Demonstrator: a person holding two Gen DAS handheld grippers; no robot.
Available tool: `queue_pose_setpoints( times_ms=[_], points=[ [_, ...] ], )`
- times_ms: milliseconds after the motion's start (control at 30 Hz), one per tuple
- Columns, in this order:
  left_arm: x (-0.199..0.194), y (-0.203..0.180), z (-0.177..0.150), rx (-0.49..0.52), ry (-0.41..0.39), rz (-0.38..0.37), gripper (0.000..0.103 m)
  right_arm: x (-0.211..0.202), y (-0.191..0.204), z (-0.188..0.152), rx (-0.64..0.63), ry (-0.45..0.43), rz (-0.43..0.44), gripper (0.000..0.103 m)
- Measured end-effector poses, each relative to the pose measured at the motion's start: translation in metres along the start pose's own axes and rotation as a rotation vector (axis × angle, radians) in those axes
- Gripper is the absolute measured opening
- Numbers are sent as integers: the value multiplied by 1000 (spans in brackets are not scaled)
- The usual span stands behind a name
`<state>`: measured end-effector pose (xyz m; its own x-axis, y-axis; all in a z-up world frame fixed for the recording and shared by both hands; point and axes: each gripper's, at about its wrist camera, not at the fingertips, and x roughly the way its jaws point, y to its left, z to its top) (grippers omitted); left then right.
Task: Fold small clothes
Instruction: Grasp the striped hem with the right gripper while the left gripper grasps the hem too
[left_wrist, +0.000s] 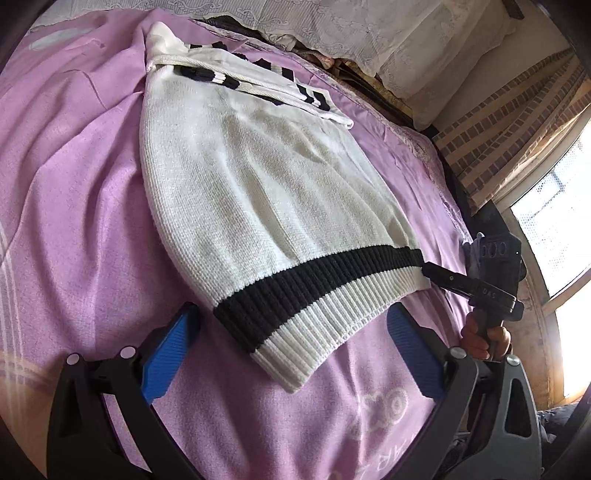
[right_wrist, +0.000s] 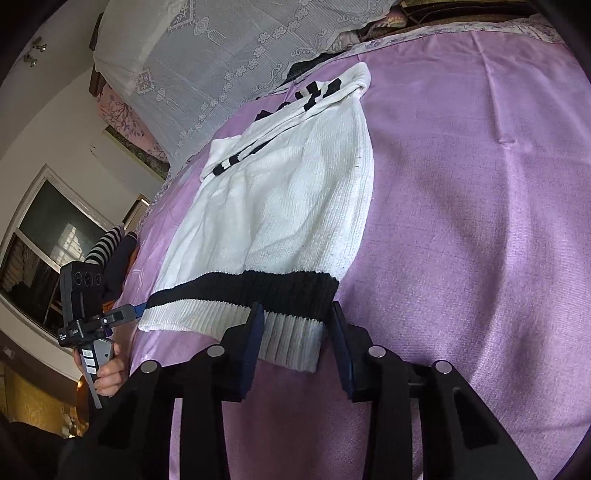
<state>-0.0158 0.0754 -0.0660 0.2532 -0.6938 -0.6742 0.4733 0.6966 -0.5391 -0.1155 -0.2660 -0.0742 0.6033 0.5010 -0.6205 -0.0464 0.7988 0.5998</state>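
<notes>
My right tongs (right_wrist: 295, 332) are closing around the ribbed hem of the white sweater (right_wrist: 280, 206), though I cannot tell whether the pads are pressing yet. The sweater is lying on the purple bed (right_wrist: 480, 221), its long axis running toward 12 o'clock. My left tongs (left_wrist: 291, 343) are waiting released at the other hem corner, not touching.

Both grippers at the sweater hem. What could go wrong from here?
1. The left gripper is open and clear of the white knit sweater's black-banded hem; a one-sided lift would skew the fold.
2. The right gripper straddles only the hem corner; whether it bites is unclear, so it may slip.
3. The black-striped sleeve folded loosely on top could slide off.
</notes>
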Motion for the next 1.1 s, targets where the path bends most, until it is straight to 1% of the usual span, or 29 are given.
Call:
queue_pose_setpoints(
  times_ms=[67, 167, 233, 267, 333, 367, 400, 433, 467, 500, 567, 600, 633, 733, 800, 867, 900, 933, 967, 1000, 1100],
  points=[
    [3, 0, 3, -9, 4, -21, 98, 3, -3, 3, 23, 11, 25, 36],
    [5, -1, 3, -13, -8, -29, 98, 6, -5, 6, 42, 21, 48, 35],
    [3, -1, 0, -10, -25, -23, 94, 7, -3, 5, 34, 20, 46, 35],
    [1, -1, -2, -7, -34, -9, 90, 7, -3, 5, 29, 22, 46, 35],
    [-3, 3, -6, -10, -48, 26, 69, 6, -3, 5, 29, 26, 53, 35],
    [-6, 8, -7, -21, -52, 25, 65, 6, -3, 5, 32, 27, 56, 35],
    [-8, 14, -7, -37, -52, 17, 57, 6, -3, 5, 34, 28, 61, 35],
    [-8, 20, -7, -53, -49, 4, 52, 5, -4, 5, 37, 29, 65, 35],
    [-9, 25, -6, -71, -47, -13, 52, 4, -5, 4, 43, 30, 70, 35],
    [-10, 28, -6, -86, -46, -31, 52, 2, -7, 4, 51, 31, 77, 35],
    [-9, 29, -4, -100, -43, -46, 55, -3, -11, 2, 72, 29, 83, 33],
    [-8, 28, -3, -100, -44, -54, 61, -5, -13, 1, 83, 27, 81, 32],
    [-7, 27, -2, -96, -42, -65, 69, -7, -14, 0, 94, 26, 81, 31],
    [-1, 14, -1, -62, -39, -54, 81, -6, -17, 1, 105, 37, 88, 32],
    [2, 6, -1, -32, -43, -18, 81, 2, -15, 5, 104, 50, 95, 32],
    [2, 5, -3, -22, -54, 1, 78, 9, -11, 9, 91, 53, 95, 32],
    [-1, 7, -5, -29, -64, 14, 68, 11, -10, 11, 84, 48, 97, 31],
    [-4, 10, -6, -34, -73, 31, 52, 11, -9, 11, 75, 43, 95, 26],
    [-6, 13, -7, -39, -79, 49, 44, 11, -8, 10, 64, 33, 94, 25],
    [-8, 17, -7, -48, -83, 62, 33, 11, -8, 10, 59, 23, 95, 22],
    [-12, 28, -6, -77, -87, 31, 23, 6, -5, 11, 42, -5, 98, 21]
  ],
)
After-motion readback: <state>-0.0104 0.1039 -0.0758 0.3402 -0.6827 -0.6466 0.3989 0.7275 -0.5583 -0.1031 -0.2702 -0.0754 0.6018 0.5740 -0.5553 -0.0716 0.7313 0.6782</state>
